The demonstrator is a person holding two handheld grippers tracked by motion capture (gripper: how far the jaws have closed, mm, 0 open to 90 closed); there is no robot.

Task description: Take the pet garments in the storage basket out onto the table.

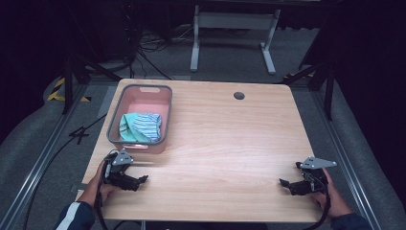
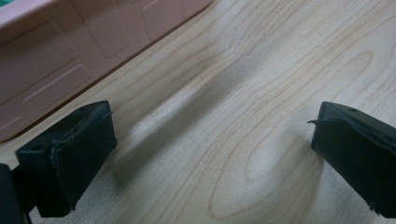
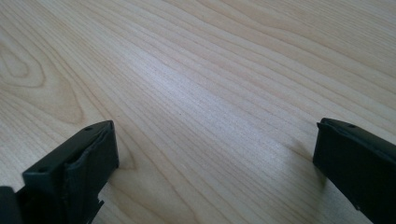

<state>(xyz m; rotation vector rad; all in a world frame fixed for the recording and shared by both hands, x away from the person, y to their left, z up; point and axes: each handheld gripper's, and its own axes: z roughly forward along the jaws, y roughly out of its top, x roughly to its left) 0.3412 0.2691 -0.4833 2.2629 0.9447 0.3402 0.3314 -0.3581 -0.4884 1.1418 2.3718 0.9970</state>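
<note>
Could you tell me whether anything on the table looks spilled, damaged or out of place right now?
Nothing stands out. The pink basket sits upright near the table's far left corner, with the folded striped cloth inside it. The left gripper and right gripper are both open and empty over bare wood near the front edge.

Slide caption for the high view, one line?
Two open hand-held grippers, left gripper and right gripper, rest on a light wooden table near a pink plastic basket holding striped cloth.
</note>
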